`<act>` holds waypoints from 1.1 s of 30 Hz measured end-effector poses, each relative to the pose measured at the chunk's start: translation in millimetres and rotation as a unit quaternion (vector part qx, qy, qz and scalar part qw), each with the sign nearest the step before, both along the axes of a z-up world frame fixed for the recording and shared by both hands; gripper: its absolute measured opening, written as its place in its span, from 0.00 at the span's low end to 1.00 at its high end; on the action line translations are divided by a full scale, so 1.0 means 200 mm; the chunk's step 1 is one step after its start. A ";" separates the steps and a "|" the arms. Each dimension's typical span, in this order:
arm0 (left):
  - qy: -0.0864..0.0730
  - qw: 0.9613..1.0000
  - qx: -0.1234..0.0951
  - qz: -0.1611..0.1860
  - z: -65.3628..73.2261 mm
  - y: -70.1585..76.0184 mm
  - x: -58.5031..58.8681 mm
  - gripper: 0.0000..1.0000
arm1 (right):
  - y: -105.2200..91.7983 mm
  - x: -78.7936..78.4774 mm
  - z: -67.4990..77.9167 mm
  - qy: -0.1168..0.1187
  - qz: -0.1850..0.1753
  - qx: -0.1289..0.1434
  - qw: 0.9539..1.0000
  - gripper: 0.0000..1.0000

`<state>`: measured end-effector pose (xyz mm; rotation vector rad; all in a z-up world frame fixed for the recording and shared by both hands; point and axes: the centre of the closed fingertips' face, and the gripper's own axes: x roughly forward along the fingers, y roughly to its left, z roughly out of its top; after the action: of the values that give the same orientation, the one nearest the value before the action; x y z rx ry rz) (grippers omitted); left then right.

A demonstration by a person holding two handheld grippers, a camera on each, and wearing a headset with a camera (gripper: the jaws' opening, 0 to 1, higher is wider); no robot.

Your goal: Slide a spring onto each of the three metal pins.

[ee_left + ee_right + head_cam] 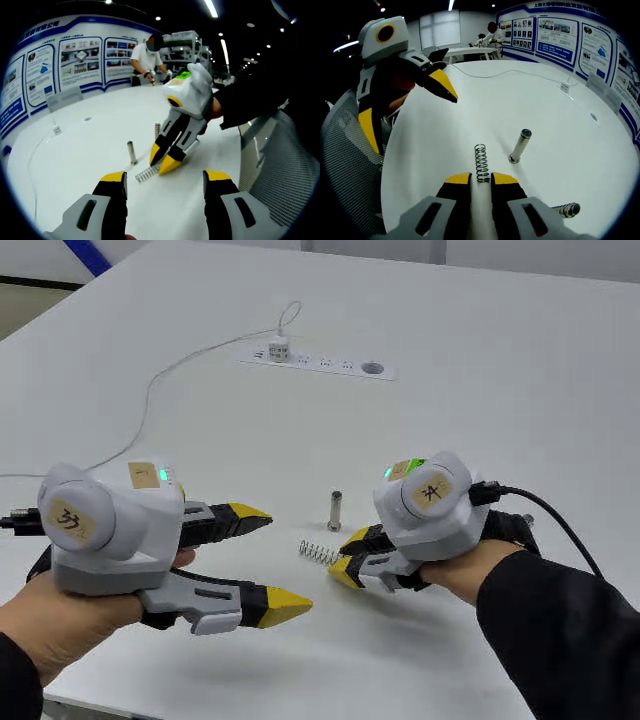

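Spring (481, 162) lies on the surface (450, 390) near the upright pin (520, 146), looks light and squishy, so I'd pinch gently mid-coil; right tongs (481, 177) narrow at its end, can't tell if gripping, left tongs (165, 176) wide, empty.

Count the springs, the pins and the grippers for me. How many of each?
Springs: 2, a loose spring and a second spring low in the right gripper view.
Bare pins: 1, the upright pin.
Grippers: 2, left gripper and right gripper.
Total: 5.
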<state>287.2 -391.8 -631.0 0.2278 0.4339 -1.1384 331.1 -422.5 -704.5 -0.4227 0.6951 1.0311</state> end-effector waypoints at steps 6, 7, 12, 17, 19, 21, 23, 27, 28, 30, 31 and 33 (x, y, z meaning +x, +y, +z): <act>0.000 1.000 0.001 0.001 0.00 0.01 0.00 0.62 | -0.01 0.01 -0.02 0.004 -0.004 -0.002 1.000 0.12; 0.000 1.000 0.001 0.001 0.00 0.01 0.00 0.62 | 0.00 0.01 -0.02 0.001 -0.004 -0.003 1.000 0.12; -0.001 1.000 0.002 -0.001 0.00 0.00 0.01 0.62 | -0.02 -0.01 -0.01 0.001 -0.001 -0.009 1.000 0.11; 0.000 1.000 0.007 -0.012 -0.02 -0.02 0.00 0.61 | -0.03 -0.05 0.04 0.003 0.004 -0.007 1.000 0.11; -0.001 1.000 0.012 -0.020 -0.03 -0.04 -0.01 0.60 | -0.04 -0.07 0.07 0.003 0.008 -0.007 1.000 0.11; -0.003 0.999 0.017 -0.027 -0.03 -0.05 -0.01 0.59 | -0.05 -0.10 0.10 0.005 0.012 -0.007 1.000 0.11; -0.009 0.999 0.021 -0.036 -0.03 -0.06 -0.02 0.57 | -0.06 -0.13 0.12 0.013 0.023 -0.010 1.000 0.11; -0.019 0.998 0.028 -0.052 -0.04 -0.08 -0.02 0.52 | -0.08 -0.19 0.16 0.016 0.035 -0.019 0.999 0.11; -0.019 0.998 0.029 -0.056 -0.04 -0.09 -0.03 0.51 | -0.09 -0.20 0.18 0.015 0.036 -0.019 0.999 0.11; -0.023 0.997 0.031 -0.068 -0.04 -0.10 -0.04 0.49 | -0.10 -0.22 0.20 0.014 0.042 -0.021 0.999 0.11; -0.025 0.996 0.032 -0.077 -0.05 -0.11 -0.05 0.47 | -0.10 -0.24 0.22 0.017 0.045 -0.020 0.999 0.11; -0.026 0.995 0.033 -0.086 -0.05 -0.12 -0.05 0.44 | -0.10 -0.26 0.24 0.015 0.050 -0.021 0.998 0.11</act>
<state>276.2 -415.7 -641.2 0.3576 0.4114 -1.2853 278.7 -442.1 -656.5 -0.4834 0.7290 1.1200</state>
